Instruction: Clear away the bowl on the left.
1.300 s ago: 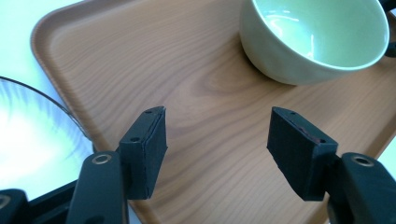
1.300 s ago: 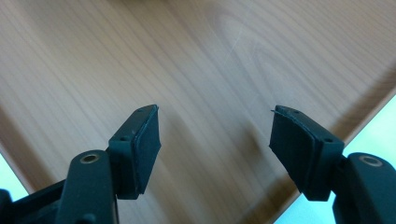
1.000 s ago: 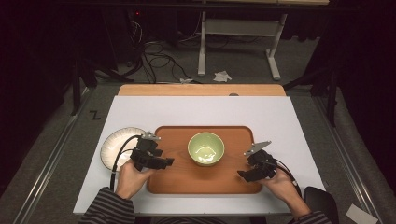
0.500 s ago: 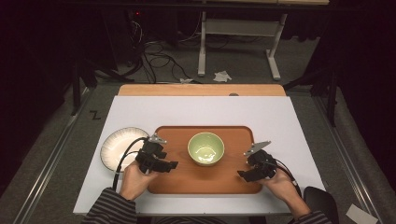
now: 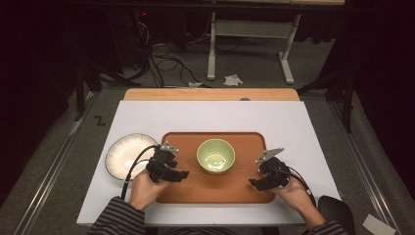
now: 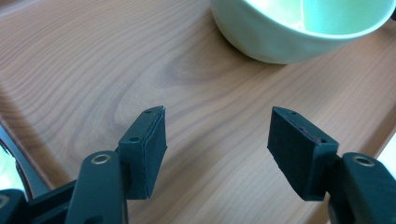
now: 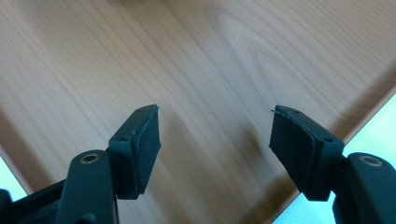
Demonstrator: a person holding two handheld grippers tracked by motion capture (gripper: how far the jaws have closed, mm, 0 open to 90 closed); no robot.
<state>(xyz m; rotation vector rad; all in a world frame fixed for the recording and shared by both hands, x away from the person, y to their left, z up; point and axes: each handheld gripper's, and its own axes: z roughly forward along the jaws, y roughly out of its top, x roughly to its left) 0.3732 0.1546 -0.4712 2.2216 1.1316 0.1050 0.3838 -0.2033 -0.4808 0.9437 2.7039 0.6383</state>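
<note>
A pale green bowl (image 5: pixel 216 155) stands in the middle of a wooden tray (image 5: pixel 244 188) on the white table. My left gripper (image 5: pixel 183 174) hovers over the tray's left part, jaws open and empty, pointing toward the bowl (image 6: pixel 299 28). In the left gripper view its open gripper (image 6: pixel 217 135) has only tray wood (image 6: pixel 93 70) between the pads. My right gripper (image 5: pixel 252 182) sits over the tray's right front corner, open (image 7: pixel 215 135) with bare wood (image 7: pixel 140 56) beneath it and nothing held.
A white ribbed plate (image 5: pixel 125 154) lies on the table just left of the tray, beside my left hand. The white tabletop (image 5: pixel 210 115) stretches behind the tray. Cables and a metal stand (image 5: pixel 244 44) are on the floor beyond the table.
My left gripper has moved right from the plate's edge onto the tray's left part, toward the bowl. The right gripper has stayed in place.
</note>
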